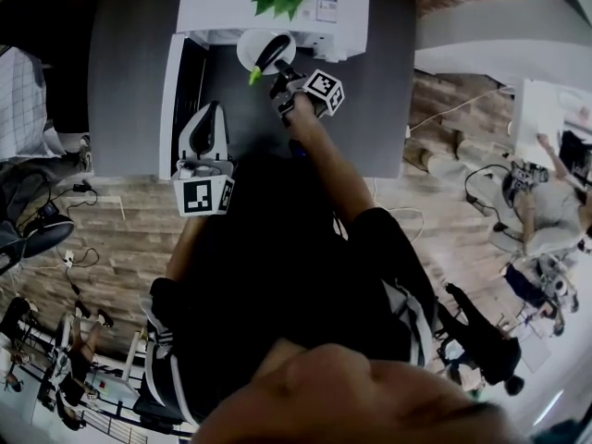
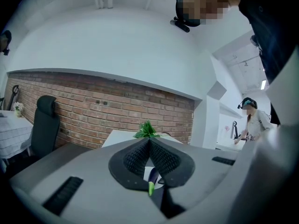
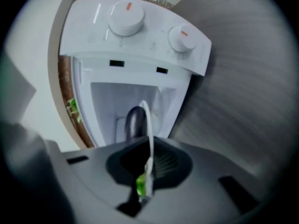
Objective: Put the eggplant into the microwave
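Two grippers in my views: the right gripper [image 1: 277,72] [image 3: 148,164] pinches the rim of a round white plate [image 1: 248,48] [image 3: 150,125]. The plate carries the dark purple, green-stemmed eggplant [image 1: 269,55] [image 3: 133,122] just before the open white microwave [image 1: 222,3] [image 3: 140,36]. The left gripper [image 1: 205,128] [image 2: 149,141] is pressed together, empty.

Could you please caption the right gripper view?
Right gripper, shut on a white plate bearing the eggplant, faces the open microwave.
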The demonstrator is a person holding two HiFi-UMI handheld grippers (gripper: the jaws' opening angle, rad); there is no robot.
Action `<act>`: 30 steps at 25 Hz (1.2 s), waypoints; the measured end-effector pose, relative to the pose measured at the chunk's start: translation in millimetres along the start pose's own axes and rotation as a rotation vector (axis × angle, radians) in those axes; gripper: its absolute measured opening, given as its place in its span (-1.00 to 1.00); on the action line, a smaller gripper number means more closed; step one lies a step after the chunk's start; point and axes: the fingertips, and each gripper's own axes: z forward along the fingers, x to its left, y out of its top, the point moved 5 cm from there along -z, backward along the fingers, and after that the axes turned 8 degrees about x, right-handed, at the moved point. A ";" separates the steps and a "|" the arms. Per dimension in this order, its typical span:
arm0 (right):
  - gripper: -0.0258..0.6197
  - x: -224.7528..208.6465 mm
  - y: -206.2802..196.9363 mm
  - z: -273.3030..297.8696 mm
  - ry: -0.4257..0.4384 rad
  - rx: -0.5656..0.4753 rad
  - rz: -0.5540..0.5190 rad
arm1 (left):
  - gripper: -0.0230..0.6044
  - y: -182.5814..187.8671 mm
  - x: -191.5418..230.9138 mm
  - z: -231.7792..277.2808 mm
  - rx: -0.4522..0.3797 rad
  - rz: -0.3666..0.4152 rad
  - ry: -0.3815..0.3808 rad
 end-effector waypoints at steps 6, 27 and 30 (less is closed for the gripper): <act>-0.81 -7.4 18.9 19.8 0.000 -0.038 0.016 | -0.82 1.7 2.8 9.8 0.005 0.010 -0.005; -0.80 -29.3 40.2 65.9 -0.034 -0.076 0.054 | -0.82 -5.8 13.8 28.2 0.040 0.007 -0.017; -0.80 -27.9 41.7 68.4 -0.031 -0.078 0.055 | -0.82 -6.3 13.7 30.3 0.046 -0.002 -0.022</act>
